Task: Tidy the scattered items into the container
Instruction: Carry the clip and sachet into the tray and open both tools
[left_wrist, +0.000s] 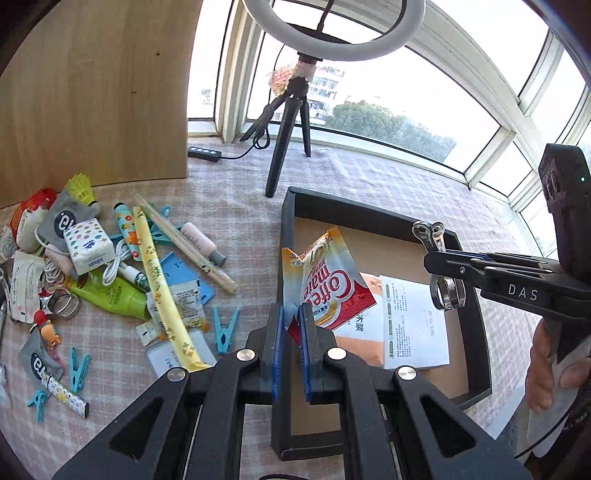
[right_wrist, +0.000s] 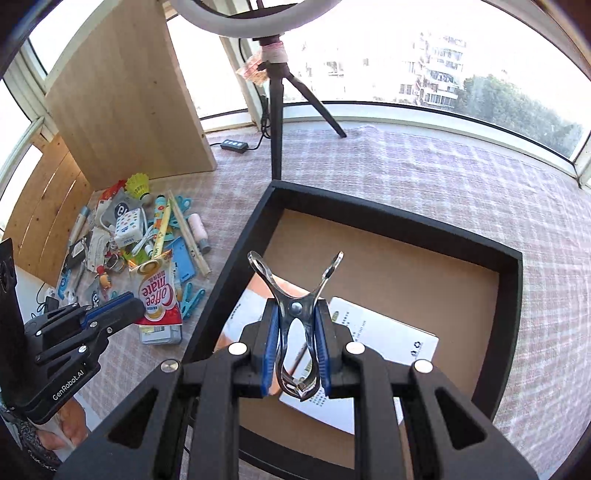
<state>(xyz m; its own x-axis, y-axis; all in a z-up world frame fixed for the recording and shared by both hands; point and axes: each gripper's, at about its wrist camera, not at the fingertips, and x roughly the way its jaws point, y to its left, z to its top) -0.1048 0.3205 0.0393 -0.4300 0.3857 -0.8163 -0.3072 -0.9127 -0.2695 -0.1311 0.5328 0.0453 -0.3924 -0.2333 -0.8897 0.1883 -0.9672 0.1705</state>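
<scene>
Left gripper (left_wrist: 291, 325) pinches a Coffee mate sachet (left_wrist: 328, 291) by one corner above the black tray's (left_wrist: 286, 236) near wall; let go early and it drops outside. Right gripper (right_wrist: 297, 339) clamps a steel clip (right_wrist: 295, 295) over the tray, and the rounded metal may slip.

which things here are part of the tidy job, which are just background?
Job:
- left gripper, shut on Coffee mate sachet
- right gripper, shut on metal clip
- black tray
- scattered pile

Background:
- ring light tripod
- wooden board
- cable remote
</scene>
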